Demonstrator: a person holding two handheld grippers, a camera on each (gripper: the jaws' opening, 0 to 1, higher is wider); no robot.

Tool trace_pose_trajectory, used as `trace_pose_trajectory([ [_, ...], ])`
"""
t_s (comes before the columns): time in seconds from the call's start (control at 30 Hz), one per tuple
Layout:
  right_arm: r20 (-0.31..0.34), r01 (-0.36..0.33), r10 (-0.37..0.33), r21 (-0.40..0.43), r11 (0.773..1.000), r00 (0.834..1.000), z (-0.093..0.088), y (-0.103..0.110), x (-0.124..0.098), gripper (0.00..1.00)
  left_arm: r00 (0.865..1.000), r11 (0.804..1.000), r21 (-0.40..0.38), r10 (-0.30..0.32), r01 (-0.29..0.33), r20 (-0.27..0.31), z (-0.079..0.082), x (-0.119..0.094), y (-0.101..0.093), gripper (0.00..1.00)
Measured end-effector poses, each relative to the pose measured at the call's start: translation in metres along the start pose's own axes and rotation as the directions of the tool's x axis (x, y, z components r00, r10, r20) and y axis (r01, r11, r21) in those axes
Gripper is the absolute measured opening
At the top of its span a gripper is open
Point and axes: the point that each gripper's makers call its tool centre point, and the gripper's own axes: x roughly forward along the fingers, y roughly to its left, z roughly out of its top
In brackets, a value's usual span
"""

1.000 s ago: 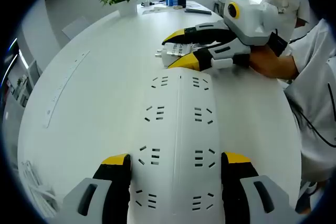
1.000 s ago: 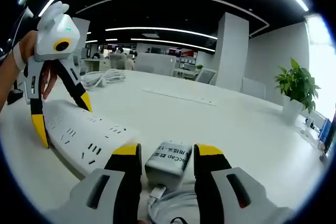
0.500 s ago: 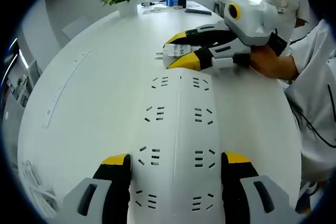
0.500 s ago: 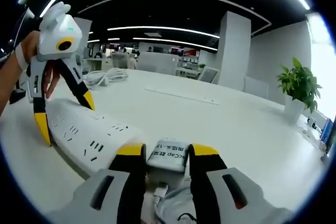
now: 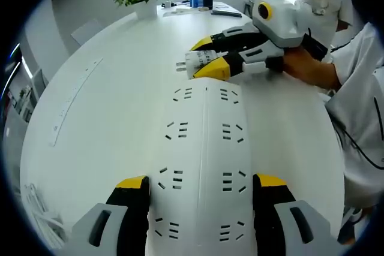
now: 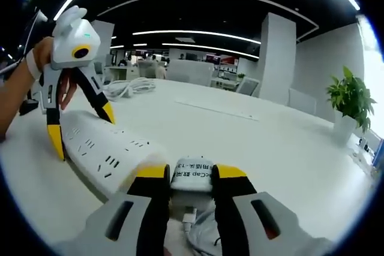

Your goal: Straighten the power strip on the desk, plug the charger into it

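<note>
Left gripper view: near end of the power strip runs out of frame below, between the jaws of the left gripper. Jaws straddle the strip's width, yellow tips at both long edges; whether they actually press it cannot be told. Strip lies flat on the white table, socket face up.

Beyond the strip's far end, the right gripper has its jaws closed on the charger; prongs point left, body partly covered by the jaws. Charger is just past the strip end, apart from it.

Right gripper view: charger clamped between the yellow tips, label only partly readable. White cable trails behind it, cut off at the bottom. Strip lies left of the charger.
</note>
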Motion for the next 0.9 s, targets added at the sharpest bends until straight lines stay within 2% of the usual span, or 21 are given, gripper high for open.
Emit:
trace_pose_trajectory([
  [0.07, 0.002, -0.033, 0.033, -0.014, 0.999, 0.999, 0.0, 0.001, 0.0, 0.28, 1.0, 1.0, 0.0, 0.0, 0.0, 0.0, 0.0, 0.0, 0.0, 0.71],
  [0.1, 0.003, -0.064, 0.064, -0.056, 0.996, 0.998, 0.001, 0.003, 0.0, 0.28, 1.0, 1.0, 0.0, 0.0, 0.0, 0.0, 0.0, 0.0, 0.0, 0.71],
  [0.3, 0.005, -0.104, 0.104, -0.072, 0.992, 0.995, 0.0, 0.0, -0.001, 0.28, 1.0, 1.0, 0.0, 0.0, 0.0, 0.001, 0.0, 0.0, -0.001, 0.71],
  [0.47, 0.01, -0.178, 0.179, -0.081, 0.981, 0.984, 0.0, 0.002, -0.003, 0.28, 1.0, 1.0, 0.0, -0.001, 0.001, 0.004, 0.001, -0.001, -0.001, 0.71],
  [0.53, 0.009, -0.221, 0.222, -0.084, 0.972, 0.975, 0.001, 0.003, -0.003, 0.28, 1.0, 1.0, 0.001, -0.001, 0.001, 0.004, 0.001, -0.001, -0.002, 0.71],
  [0.63, 0.011, -0.307, 0.31, -0.109, 0.945, 0.951, 0.001, 0.007, -0.005, 0.28, 1.0, 1.0, 0.001, -0.002, 0.002, 0.006, 0.001, -0.001, -0.002, 0.71],
  [0.73, 0.009, -0.384, 0.39, -0.164, 0.909, 0.921, 0.0, 0.01, -0.008, 0.28, 1.0, 1.0, 0.002, -0.002, 0.002, 0.006, 0.001, -0.001, -0.002, 0.71],
  [0.9, 0.009, -0.417, 0.423, -0.151, 0.896, 0.906, 0.001, 0.01, -0.008, 0.28, 1.0, 1.0, 0.002, -0.002, 0.002, 0.006, 0.0, -0.002, -0.001, 0.71],
])
